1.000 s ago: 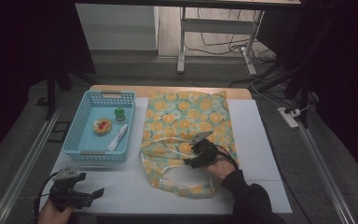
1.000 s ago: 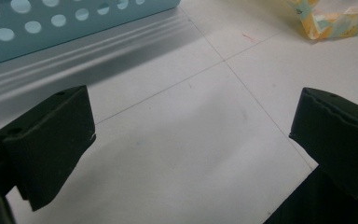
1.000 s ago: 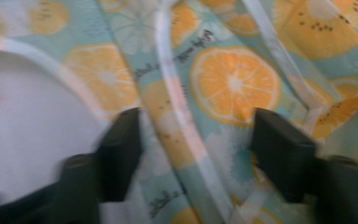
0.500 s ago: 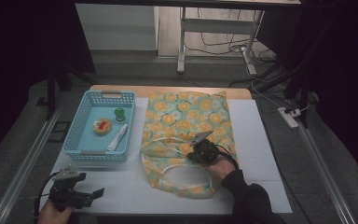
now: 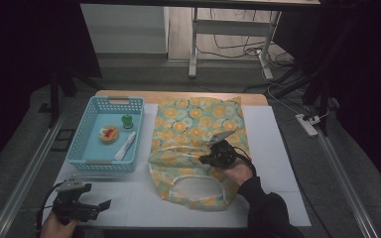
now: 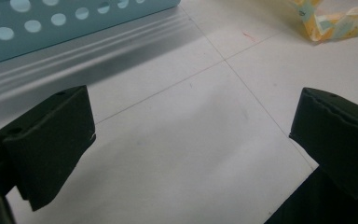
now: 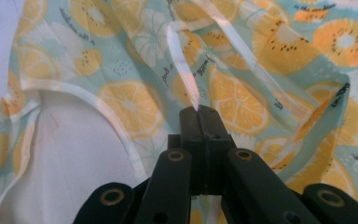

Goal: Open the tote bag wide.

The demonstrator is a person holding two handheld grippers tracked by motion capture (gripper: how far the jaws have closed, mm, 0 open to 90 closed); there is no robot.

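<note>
Blue basket (image 5: 82, 145) with 3 small items, left on white table (image 5: 287, 148).

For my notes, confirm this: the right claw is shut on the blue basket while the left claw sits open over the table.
Not quite. The right claw is shut on the fruit-print bag, as the right gripper view shows. The left claw is open over the table.

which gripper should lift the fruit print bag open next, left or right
Right, probably. The right gripper is shut on the bag edge, while the left gripper sits open over bare table.
</note>
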